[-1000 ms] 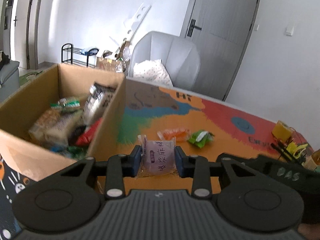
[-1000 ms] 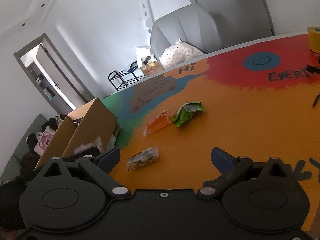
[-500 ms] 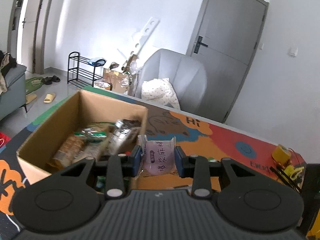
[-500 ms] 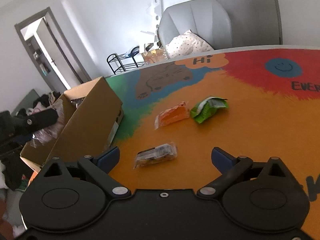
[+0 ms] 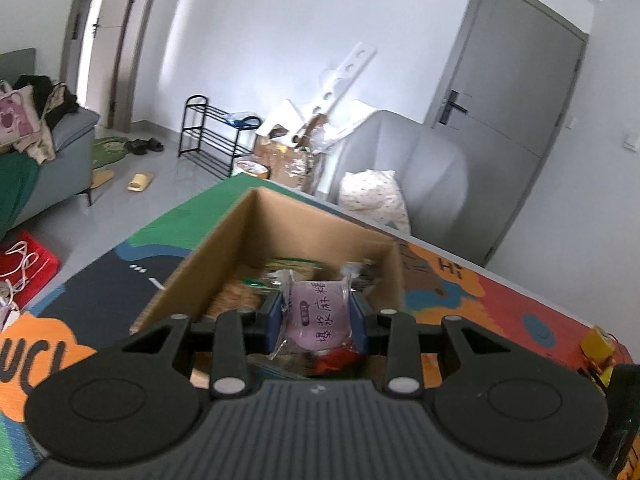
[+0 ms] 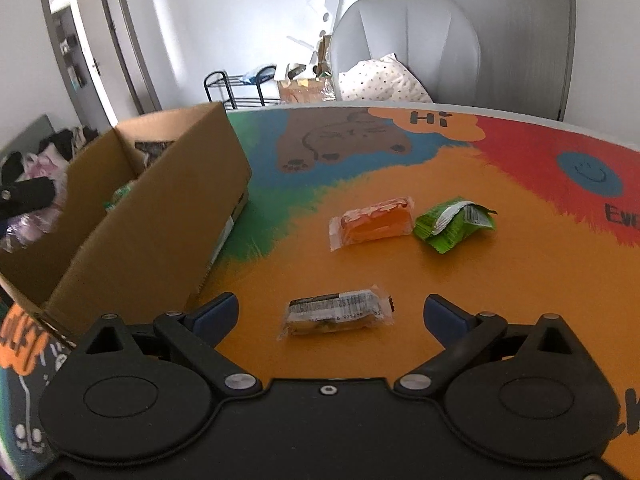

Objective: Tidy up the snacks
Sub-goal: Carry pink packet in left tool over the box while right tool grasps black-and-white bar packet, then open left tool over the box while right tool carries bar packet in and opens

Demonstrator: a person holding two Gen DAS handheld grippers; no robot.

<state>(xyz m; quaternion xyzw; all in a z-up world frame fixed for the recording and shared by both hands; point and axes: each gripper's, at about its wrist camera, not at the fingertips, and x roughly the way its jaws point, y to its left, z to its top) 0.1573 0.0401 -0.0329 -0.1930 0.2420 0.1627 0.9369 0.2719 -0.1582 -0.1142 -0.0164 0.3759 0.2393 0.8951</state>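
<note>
My left gripper (image 5: pixel 318 316) is shut on a pale purple snack packet (image 5: pixel 318 314) and holds it over the open cardboard box (image 5: pixel 224 236), which holds several snacks. My right gripper (image 6: pixel 330 314) is open and empty, low over the table, with a clear-wrapped dark snack bar (image 6: pixel 336 314) lying between its fingers. An orange packet (image 6: pixel 374 224) and a green packet (image 6: pixel 452 222) lie further out on the table. The box (image 6: pixel 152 216) stands to the left in the right wrist view, and the left gripper shows dimly at its far left edge.
The table (image 6: pixel 500 280) carries a colourful painted mat. A grey armchair (image 6: pixel 404 40) with a spotted pillow stands behind it. A yellow object (image 5: pixel 596 344) sits at the table's right side. A black shoe rack (image 5: pixel 212 140) and sofa (image 5: pixel 48 160) stand on the floor beyond.
My left gripper has moved left and up with the purple packet, from over the table to above the box. My right gripper has come closer to the clear-wrapped snack bar.
</note>
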